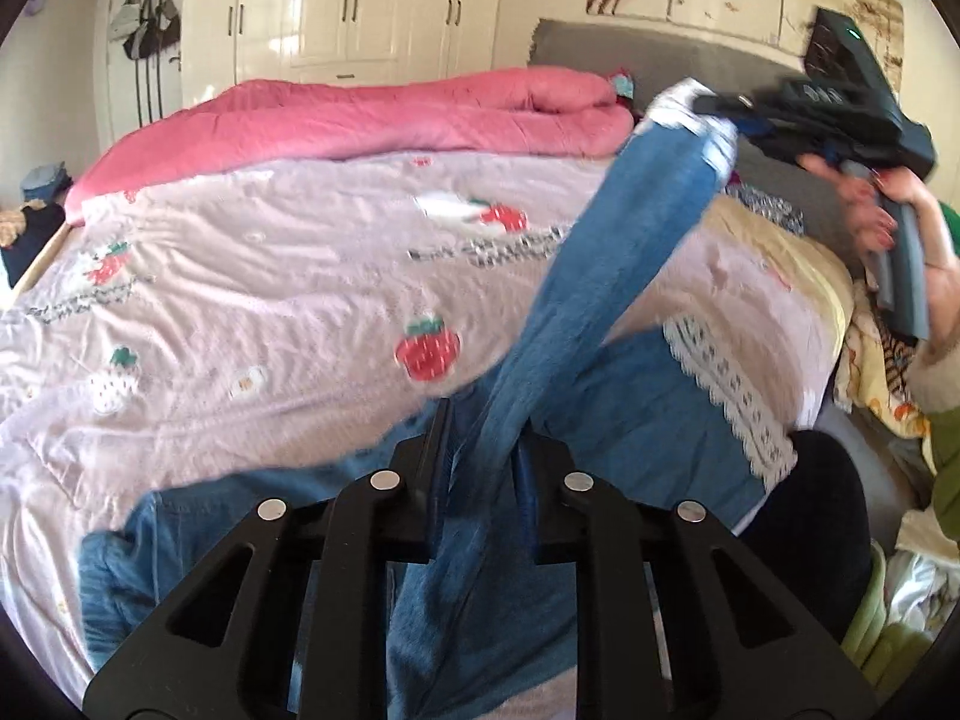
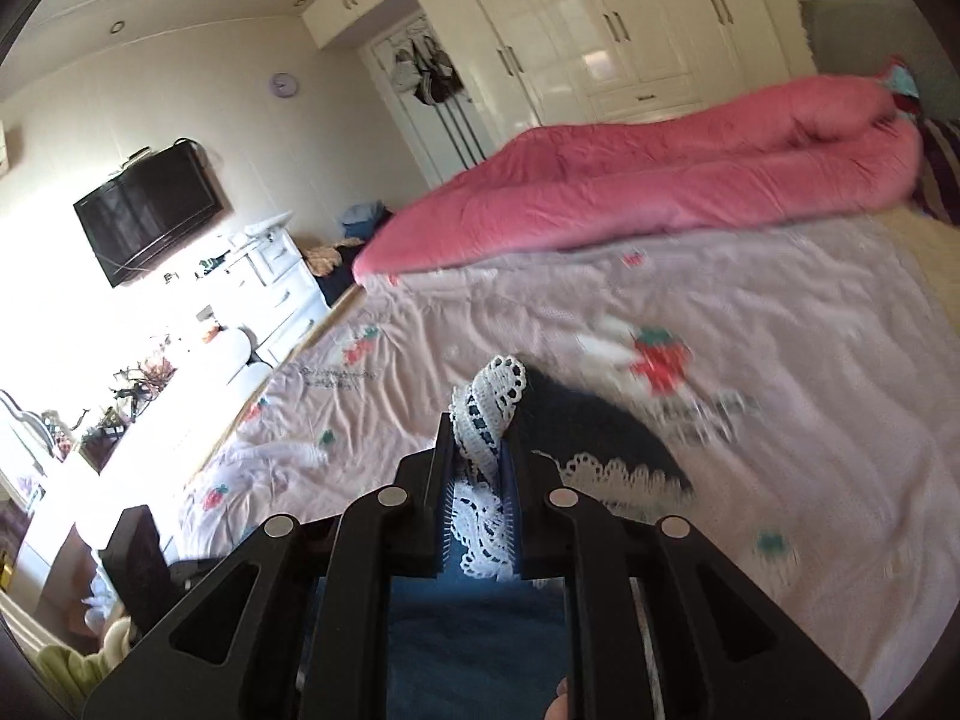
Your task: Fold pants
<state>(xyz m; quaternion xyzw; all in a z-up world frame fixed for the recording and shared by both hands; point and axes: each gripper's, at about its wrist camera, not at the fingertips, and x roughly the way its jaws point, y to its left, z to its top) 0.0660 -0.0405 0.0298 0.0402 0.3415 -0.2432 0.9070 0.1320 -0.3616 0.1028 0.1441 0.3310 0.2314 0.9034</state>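
Pants (image 1: 606, 276), blue denim (white lace hems), one leg stretched taut, lifted

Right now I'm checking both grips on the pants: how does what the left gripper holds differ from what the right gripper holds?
The left gripper pinches plain blue denim partway along a leg of the pants; the right gripper pinches the white lace cuff at that leg's end. The left gripper sits low over the bed; the right gripper is raised near the headboard. Both are shut on the same leg.
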